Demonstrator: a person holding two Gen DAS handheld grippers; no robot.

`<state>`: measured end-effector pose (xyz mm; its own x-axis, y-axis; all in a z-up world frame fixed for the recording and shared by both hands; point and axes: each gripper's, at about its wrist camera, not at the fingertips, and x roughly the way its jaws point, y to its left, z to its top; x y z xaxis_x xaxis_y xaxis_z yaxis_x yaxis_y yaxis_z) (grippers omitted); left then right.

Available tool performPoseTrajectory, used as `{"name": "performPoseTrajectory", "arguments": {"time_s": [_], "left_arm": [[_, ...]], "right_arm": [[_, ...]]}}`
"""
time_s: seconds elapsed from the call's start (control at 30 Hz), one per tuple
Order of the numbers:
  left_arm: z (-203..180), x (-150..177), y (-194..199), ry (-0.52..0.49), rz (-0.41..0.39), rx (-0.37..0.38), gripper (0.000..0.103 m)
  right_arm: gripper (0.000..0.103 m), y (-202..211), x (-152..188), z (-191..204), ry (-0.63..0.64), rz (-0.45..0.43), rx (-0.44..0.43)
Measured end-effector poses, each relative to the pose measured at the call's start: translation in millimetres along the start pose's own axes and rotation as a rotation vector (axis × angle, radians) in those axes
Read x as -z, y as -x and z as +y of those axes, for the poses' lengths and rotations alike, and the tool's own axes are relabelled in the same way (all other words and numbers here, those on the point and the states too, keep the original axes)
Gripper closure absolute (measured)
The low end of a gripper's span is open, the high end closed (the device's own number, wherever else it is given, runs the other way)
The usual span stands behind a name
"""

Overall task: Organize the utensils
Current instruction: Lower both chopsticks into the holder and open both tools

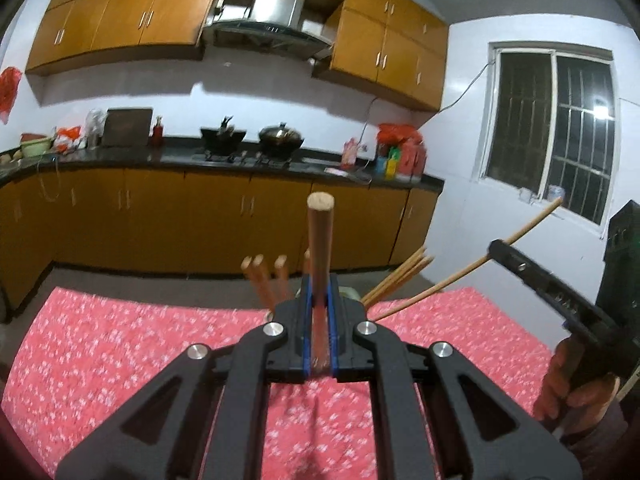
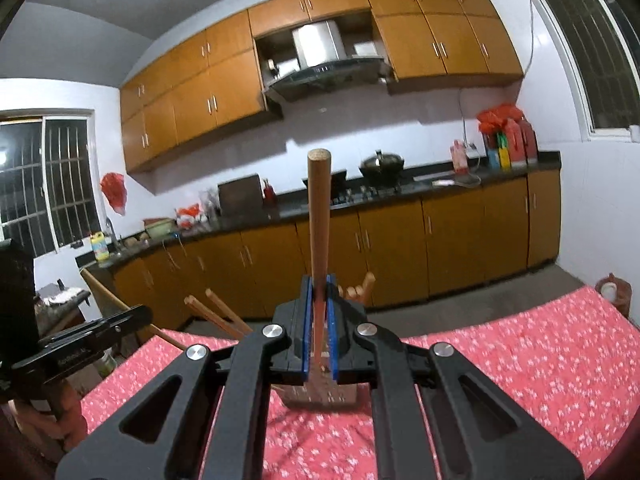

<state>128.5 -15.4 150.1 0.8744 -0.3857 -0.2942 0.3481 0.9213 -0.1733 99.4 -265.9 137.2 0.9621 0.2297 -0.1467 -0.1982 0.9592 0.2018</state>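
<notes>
Left wrist view. Left tool (image 1: 320, 300), black with blue pads, is clamped on a round reddish-brown wooden handle (image 1: 320, 236); the handle stands up between the fingers and its cut end faces the camera. Just behind the tool, a cluster of wooden utensil handles (image 1: 266, 276) and thin bamboo chopsticks (image 1: 400, 280) stick up from a holder, which the tool mostly hides. Below lies the table under a red floral cloth (image 1: 120, 340). At the right edge, the right tool (image 1: 500, 250) shows from the side, held by a hand (image 1: 572, 384); a long thin wooden stick (image 1: 460, 276) crosses at its tip, and contact there cannot be told.

Right wrist view. Right tool (image 2: 320, 300) is closed on a second reddish-brown wooden handle (image 2: 319, 216), upright between the blue pads. Below the pads a flat brown slotted wooden blade (image 2: 320, 394) hangs over the red cloth (image 2: 520, 360); blurred. Other wooden handles (image 2: 360, 288) rise just behind the tool to the right, and more sticks (image 2: 216, 312) lean out to the left. The left tool (image 2: 80, 340) is at the left edge. Background: orange kitchen cabinets (image 2: 400, 248).
</notes>
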Motion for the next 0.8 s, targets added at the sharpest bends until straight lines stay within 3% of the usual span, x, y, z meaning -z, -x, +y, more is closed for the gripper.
{"name": "performPoseTrajectory", "arguments": {"time_s": [0.27, 0.4, 0.8], "left_arm": [[-12.6, -34.6, 3.6, 0.011, -0.156, -0.032, 0.095], [-8.2, -42.1, -9.9, 0.049, -0.190, -0.069, 0.095], [4.5, -27.1, -59.1, 0.059, -0.114, -0.121, 0.095]], "right_arm": [[0.096, -16.4, -5.7, 10.2, 0.028, -0.042, 0.010], [0.096, -29.1, -1.7, 15.4, 0.062, -0.042, 0.034], [0.096, -62.7, 13.5, 15.1, 0.064, 0.030, 0.055]]}}
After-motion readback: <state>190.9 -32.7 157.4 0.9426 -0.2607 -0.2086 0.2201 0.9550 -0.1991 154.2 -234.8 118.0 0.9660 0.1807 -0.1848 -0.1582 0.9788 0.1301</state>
